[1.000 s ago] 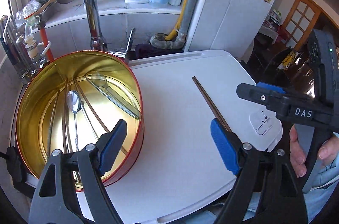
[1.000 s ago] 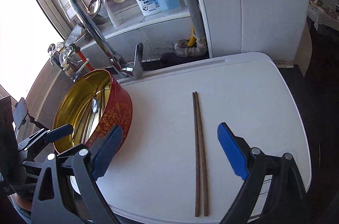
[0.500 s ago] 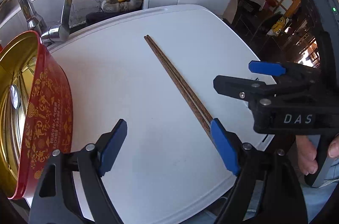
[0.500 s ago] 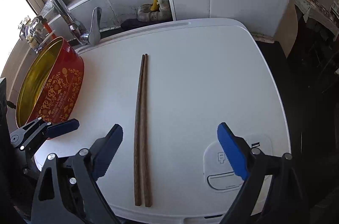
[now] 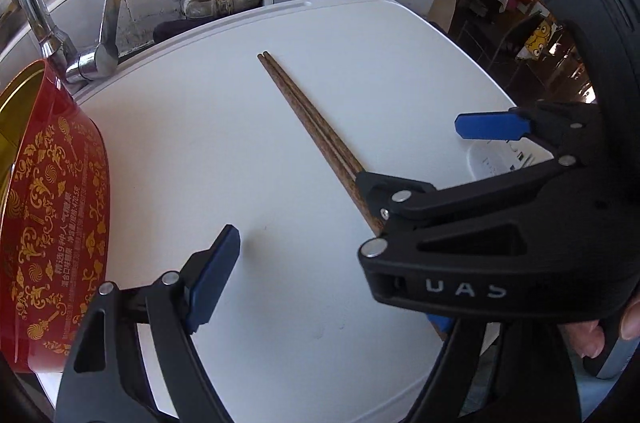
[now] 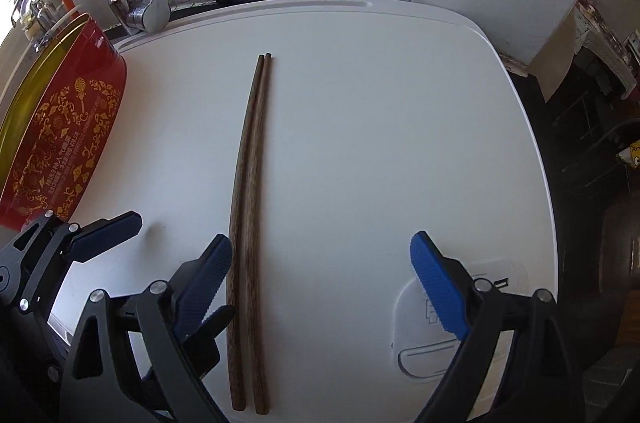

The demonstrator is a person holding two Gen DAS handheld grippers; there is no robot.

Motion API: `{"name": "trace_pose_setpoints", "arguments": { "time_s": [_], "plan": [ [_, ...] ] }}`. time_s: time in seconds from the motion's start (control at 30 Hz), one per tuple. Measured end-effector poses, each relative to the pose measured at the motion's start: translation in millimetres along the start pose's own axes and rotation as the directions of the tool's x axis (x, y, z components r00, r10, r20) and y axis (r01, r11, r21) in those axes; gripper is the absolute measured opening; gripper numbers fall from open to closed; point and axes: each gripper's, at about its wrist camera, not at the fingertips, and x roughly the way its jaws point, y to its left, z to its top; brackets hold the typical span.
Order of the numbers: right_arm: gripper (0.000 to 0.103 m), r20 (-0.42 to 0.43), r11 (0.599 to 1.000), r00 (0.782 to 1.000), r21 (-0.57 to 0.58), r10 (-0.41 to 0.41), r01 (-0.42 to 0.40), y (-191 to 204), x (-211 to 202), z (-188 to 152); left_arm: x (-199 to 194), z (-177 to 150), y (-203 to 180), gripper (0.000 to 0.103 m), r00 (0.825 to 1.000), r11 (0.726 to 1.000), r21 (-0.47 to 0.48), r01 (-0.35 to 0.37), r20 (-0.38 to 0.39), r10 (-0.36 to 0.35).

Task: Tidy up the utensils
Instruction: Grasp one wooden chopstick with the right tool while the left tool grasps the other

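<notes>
Evidently both wide-open, empty grippers, left gripper [image 5: 320, 287] and right gripper [image 6: 320, 279], crowded the chopsticks [image 6: 250, 207] at lower centre, risking a collision that scattered the pair.

Both grippers are black plastic frames with triangular cut-outs, silver rivets and blue ribbed pads on their jaws. The right gripper [image 6: 320, 279] carries raised grey letters on its side and a green light on its rounded housing. The left gripper [image 5: 328, 287] matches it.
</notes>
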Motion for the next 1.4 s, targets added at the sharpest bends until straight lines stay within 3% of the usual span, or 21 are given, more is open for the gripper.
{"name": "trace_pose_setpoints", "arguments": {
  "time_s": [0.17, 0.37, 0.47, 0.67, 0.8, 0.87, 0.93, 1.0, 1.03, 1.1, 1.17, 1.27, 1.4],
  "plan": [
    [0.092, 0.008, 0.999, 0.999, -0.006, -0.046, 0.046, 0, 2, -1, 2, -1, -6, 0.080, 0.999, 0.999, 0.034, -0.036, 0.019, 0.035],
    [0.092, 0.007, 0.999, 0.999, 0.019, -0.041, 0.041, -8, 3, -1, 5, 1, -4, 0.080, 0.999, 0.999, 0.028, -0.028, 0.022, 0.028],
    [0.092, 0.009, 0.998, 0.998, 0.037, -0.059, 0.059, -15, 3, -1, 4, 2, 0, 0.080, 0.998, 0.998, 0.025, -0.057, 0.027, 0.057],
    [0.092, 0.005, 0.996, 0.999, 0.079, -0.034, 0.034, -28, 5, 4, 8, 6, 12, 0.080, 0.999, 0.998, -0.035, -0.044, 0.019, 0.045],
    [0.090, 0.003, 0.999, 1.000, 0.042, 0.002, -0.002, -18, 5, 3, 10, 10, 4, 0.080, 0.998, 0.999, -0.009, -0.049, 0.030, 0.049],
    [0.081, 0.006, 0.999, 1.000, 0.025, 0.022, -0.022, -14, 4, 1, 9, 8, 0, 0.080, 0.997, 0.998, 0.006, -0.068, 0.040, 0.068],
    [0.069, 0.007, 1.000, 1.000, 0.006, -0.019, 0.019, -11, 3, -1, 9, 7, 0, 0.080, 0.999, 0.999, 0.005, -0.043, 0.029, 0.043],
    [0.047, 0.012, 1.000, 1.000, 0.010, -0.020, 0.020, -14, 0, -2, 11, 8, 4, 0.076, 1.000, 1.000, -0.017, -0.017, 0.011, 0.017],
    [0.039, 0.014, 1.000, 1.000, 0.020, -0.024, 0.023, -18, -2, -2, 10, 8, 5, 0.071, 1.000, 1.000, -0.027, 0.013, 0.007, -0.013],
    [0.009, 0.010, 0.999, 1.000, 0.031, -0.026, 0.026, -25, -4, -2, 5, 9, 3, 0.042, 0.999, 0.999, -0.026, 0.026, 0.019, -0.026],
    [0.007, 0.003, 0.999, 1.000, 0.041, -0.012, 0.011, -33, -4, -3, 4, 10, 1, 0.028, 1.000, 1.000, -0.018, 0.021, 0.015, -0.020],
    [0.007, 0.008, 0.999, 1.000, 0.048, -0.012, 0.011, -36, -6, -6, 4, 10, 2, 0.017, 0.999, 0.999, -0.032, 0.043, 0.009, -0.043],
    [0.007, 0.011, 0.999, 1.000, 0.050, -0.005, 0.004, -37, -6, -8, 6, 14, 9, 0.017, 0.997, 0.994, -0.078, 0.070, -0.018, -0.072]
  ]
}}
